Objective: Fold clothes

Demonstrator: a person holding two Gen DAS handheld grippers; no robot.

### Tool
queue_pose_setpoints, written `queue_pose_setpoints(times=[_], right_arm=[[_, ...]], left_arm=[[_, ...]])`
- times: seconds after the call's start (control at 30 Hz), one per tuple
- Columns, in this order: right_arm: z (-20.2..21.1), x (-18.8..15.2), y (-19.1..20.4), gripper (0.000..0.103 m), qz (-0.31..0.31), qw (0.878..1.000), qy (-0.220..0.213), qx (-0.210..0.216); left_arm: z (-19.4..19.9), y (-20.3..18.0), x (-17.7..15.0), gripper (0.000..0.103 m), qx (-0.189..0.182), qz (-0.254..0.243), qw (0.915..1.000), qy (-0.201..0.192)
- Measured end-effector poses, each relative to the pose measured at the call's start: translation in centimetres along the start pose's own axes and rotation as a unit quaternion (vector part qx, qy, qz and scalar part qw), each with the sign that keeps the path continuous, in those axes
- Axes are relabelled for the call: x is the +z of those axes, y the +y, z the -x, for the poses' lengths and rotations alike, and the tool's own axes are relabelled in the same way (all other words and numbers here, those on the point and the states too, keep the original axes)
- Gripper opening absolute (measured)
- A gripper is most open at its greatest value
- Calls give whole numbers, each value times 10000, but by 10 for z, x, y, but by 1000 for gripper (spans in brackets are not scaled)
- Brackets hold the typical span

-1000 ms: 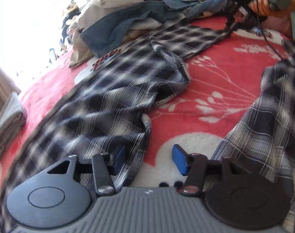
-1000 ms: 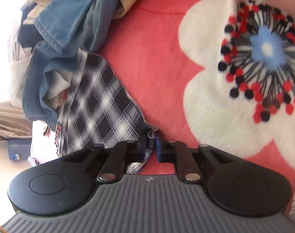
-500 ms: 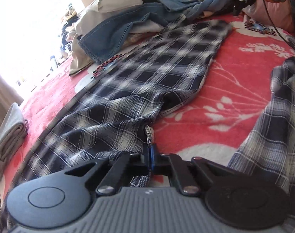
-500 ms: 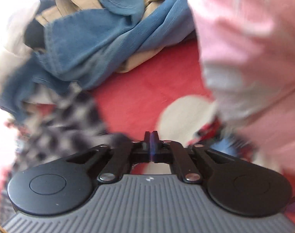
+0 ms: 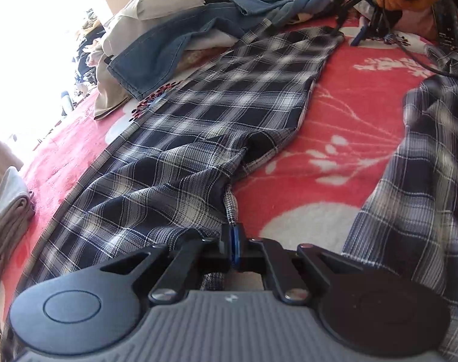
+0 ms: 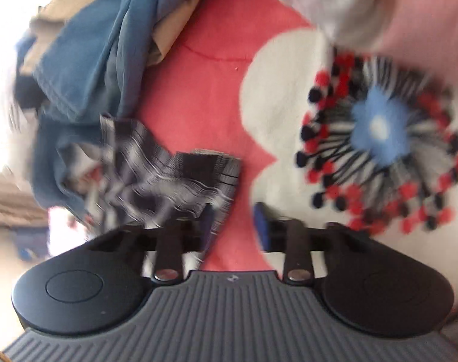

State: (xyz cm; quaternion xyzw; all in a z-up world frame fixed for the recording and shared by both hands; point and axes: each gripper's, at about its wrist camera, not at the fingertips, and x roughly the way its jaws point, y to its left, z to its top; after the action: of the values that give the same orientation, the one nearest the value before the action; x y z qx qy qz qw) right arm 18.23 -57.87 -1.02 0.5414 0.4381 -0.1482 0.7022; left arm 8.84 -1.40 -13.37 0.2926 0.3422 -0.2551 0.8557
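A dark plaid garment lies stretched along the red flowered blanket in the left wrist view. My left gripper is shut on a seam edge of it near the camera. Another plaid part lies at the right. At the far end, a hand holds my right gripper beside the garment's far corner. In the blurred right wrist view my right gripper has its jaws opening. The plaid corner rests against the left finger, and the pads do not press on it.
A heap of denim and beige clothes lies along the far left of the blanket, and shows as blue denim in the right wrist view. A folded pale cloth sits at the left edge. A pink sleeve hangs above.
My left gripper closed on the plaid edge. My right gripper drew the far corner out, which straightened the cloth, then opened and let it go.
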Motion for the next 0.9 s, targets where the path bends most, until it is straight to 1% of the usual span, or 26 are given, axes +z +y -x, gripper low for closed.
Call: queue_pose_setpoints(times=[0.03,0.1,0.13,0.2,0.23,0.3,0.37,0.4,0.47,0.53,0.6,0.63,0.7,0.73,0.8,0.83,0.9], right_arm=[[0,-2,1,53,-9,9999,-56,84],[-2,-6,9,51,214,9996,-177,20],[-2,-8,16,33,418,9987,-256,-104],[1,-8,30,2,777,9962,-310,-257],[8,-7,37,2,930,9946,-402,-223],[31,-4,54,1,1235,9895,-752,-2],[57,-2,70,1,1584,9810,-1118,107],[64,-2,74,1,1697,9784,-1184,18],[66,-1,77,1,1852,9751,-1181,-298],[54,-1,73,1,1914,9725,-1091,-759],[40,1,60,1,1817,9713,-982,-1181],[39,2,53,1,1707,9732,-982,-1190],[45,5,45,1,1538,9764,-1094,-1049],[48,5,43,1,1530,9761,-1171,-1008],[48,4,44,1,1764,9692,-1311,-1110],[44,3,45,1,1890,9649,-1340,-1235],[27,4,45,2,2104,9574,-1217,-1562]], left_arm=[[1,1,0,2,-17,44,10000,-22],[4,4,-1,2,-111,195,9997,-69],[6,7,-1,2,-179,240,9995,-91],[12,12,0,2,-347,263,9989,-153],[17,16,-1,2,-455,281,9983,-225],[27,26,-1,2,-702,368,9962,-351],[32,36,-1,2,-886,433,9943,-402],[33,38,-2,2,-956,431,9937,-393],[27,38,-5,2,-1077,400,9929,-307],[22,33,-7,2,-1167,342,9923,-240],[17,28,-8,2,-1236,265,9918,-188],[17,27,-8,2,-1261,264,9915,-196],[19,29,-6,2,-1296,320,9907,-267],[20,30,-5,2,-1308,343,9904,-295],[17,30,-4,2,-1329,333,9902,-259],[14,28,-4,2,-1365,292,9901,-168],[5,22,-5,3,-1453,183,9892,65]])
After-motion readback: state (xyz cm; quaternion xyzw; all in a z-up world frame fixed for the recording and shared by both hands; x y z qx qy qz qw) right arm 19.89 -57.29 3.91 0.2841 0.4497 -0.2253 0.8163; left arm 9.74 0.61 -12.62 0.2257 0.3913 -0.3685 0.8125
